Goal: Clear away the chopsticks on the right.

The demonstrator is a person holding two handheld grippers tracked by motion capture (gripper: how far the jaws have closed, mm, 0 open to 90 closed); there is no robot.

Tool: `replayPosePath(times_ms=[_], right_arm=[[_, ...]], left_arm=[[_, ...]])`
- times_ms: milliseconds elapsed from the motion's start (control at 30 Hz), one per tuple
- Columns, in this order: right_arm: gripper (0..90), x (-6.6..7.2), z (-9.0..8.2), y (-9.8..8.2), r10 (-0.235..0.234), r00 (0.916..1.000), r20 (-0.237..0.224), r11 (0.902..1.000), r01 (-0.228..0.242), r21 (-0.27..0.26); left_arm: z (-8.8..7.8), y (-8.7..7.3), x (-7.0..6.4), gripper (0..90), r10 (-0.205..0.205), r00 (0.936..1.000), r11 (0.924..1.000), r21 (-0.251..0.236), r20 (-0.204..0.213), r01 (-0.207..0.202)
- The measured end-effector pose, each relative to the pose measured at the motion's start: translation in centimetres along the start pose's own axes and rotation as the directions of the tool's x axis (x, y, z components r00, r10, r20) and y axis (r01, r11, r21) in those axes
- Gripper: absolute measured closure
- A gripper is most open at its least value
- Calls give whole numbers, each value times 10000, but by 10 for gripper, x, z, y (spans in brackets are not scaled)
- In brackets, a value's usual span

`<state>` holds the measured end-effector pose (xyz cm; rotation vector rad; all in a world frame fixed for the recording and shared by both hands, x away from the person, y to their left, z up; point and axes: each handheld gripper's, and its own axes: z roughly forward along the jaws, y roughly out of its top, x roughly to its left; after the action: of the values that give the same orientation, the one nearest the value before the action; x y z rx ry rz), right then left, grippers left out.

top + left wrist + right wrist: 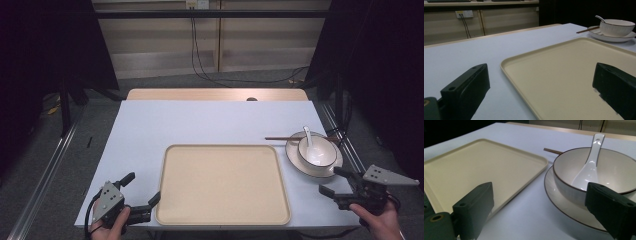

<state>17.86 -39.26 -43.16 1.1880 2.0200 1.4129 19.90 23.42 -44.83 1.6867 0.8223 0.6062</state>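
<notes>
1. Judged step: the approach. The right gripper (336, 183) hovers just short of the plate (295, 159), jaws spread wide with nothing between them; the bowl (320, 150) sits on that plate at the table's right, beside the empty tray (222, 182).
2. The left gripper (141, 189) is also spread and empty, straddling the tray's near-left corner.
3. The next move likely calls for easing the right jaws onto the plate or bowl rim.
4. The right gripper view shows the spoon (587, 170) resting inside the bowl; the high view shows the chopsticks (285, 138) lying behind it.
</notes>
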Motion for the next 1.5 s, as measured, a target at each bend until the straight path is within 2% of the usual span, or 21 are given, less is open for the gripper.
replayPosePath(times_ms=[67, 200, 400, 533, 567, 667, 700, 800, 900, 967, 1033, 1067, 1200, 1267, 1300, 1333, 1367, 1400, 1433, 1467, 1500], right_arm=[[86, -3, -2, 1, -104, 9999, 44, 9999, 105, -68], [84, -17, -3, 3, -217, 9997, 133, 9997, 219, -103], [32, -44, -2, 8, -352, 9986, 382, 9994, 349, 90], [25, -63, -5, 17, -490, 9969, 611, 9987, 481, 161], [24, -67, -6, 20, -526, 9973, 505, 9985, 518, 167], [9, -77, -5, 28, -767, 9956, 547, 9962, 743, 455], [51, -85, -3, 34, -932, 9955, 156, 9934, 919, 684], [25, -91, 0, 39, -1138, 9933, 216, 9895, 1113, 922], [27, -107, 8, 50, -1269, 9918, 164, 9804, 1229, 1538], [27, -111, 10, 53, -1213, 9925, 176, 9789, 1166, 1680], [46, -118, 16, 62, -1192, 9926, -221, 9746, 1213, 1882], [46, -118, 16, 62, -1192, 9926, -221, 9746, 1213, 1882], [110, -124, 25, 76, -1611, 9867, -219, 9580, 1617, 2368], [184, -128, 30, 81, -1936, 9801, -441, 9427, 1982, 2684], [198, -133, 35, 86, -2127, 9759, -487, 9295, 2175, 2979], [198, -133, 35, 86, -2127, 9759, -487, 9295, 2175, 2979], [236, -139, 41, 89, -2251, 9731, -496, 9169, 2287, 3269], [236, -139, 41, 89, -2251, 9731, -496, 9169, 2287, 3269], [244, -142, 44, 91, -2280, 9719, -582, 9099, 2340, 3425], [311, -147, 50, 93, -2379, 9702, -459, 8959, 2375, 3753], [311, -147, 50, 93, -2379, 9702, -459, 8959, 2375, 3753]], left_arm=[[1, 0, 0, 11, 10, 10000, 10000, 33, 9, -10], [0, 2, 1, 11, 33, 9999, 9996, -296, 97, -30], [-2, 1, 5, 9, -171, 9998, 9997, -185, -56, 170], [-2, 0, 5, 9, -85, 10000, 9999, -109, -47, 85], [-2, 0, 6, 9, -14, 10000, 10000, -99, -91, 13], [-2, 0, 5, 9, -43, 10000, 9999, -116, -61, 43], [-2, 0, 5, 9, 67, 10000, 9999, -95, -71, -68], [-2, 0, 6, 10, 141, 9999, 9999, -29, -88, -141], [-2, -1, 6, 9, 203, 9996, 9998, 56, -187, -202], [-2, 0, 5, 9, 231, 9996, 9997, 54, -180, -230], [-2, 0, 5, 9, 236, 9996, 9997, 54, -122, -235], [-1, -1, 4, 9, 237, 9997, 9997, 93, -83, -237], [-1, -1, 5, 9, 228, 9997, 9996, 136, -9, -228], [0, -1, 5, 9, 222, 9997, 9997, 112, 42, -222], [-1, -1, 5, 10, 232, 9997, 9996, 140, 8, -232], [-1, -1, 5, 10, 257, 9997, 9996, 134, 49, -258], [0, -1, 5, 10, 256, 9996, 9996, 126, 68, -257], [0, -1, 5, 10, 256, 9996, 9996, 126, 68, -257], [0, -1, 5, 10, 274, 9996, 9995, 171, 7, -274], [-1, -1, 5, 10, 259, 9997, 9995, 191, -2, -259], [0, -1, 5, 10, 235, 9997, 9996, 128, 50, -235]])
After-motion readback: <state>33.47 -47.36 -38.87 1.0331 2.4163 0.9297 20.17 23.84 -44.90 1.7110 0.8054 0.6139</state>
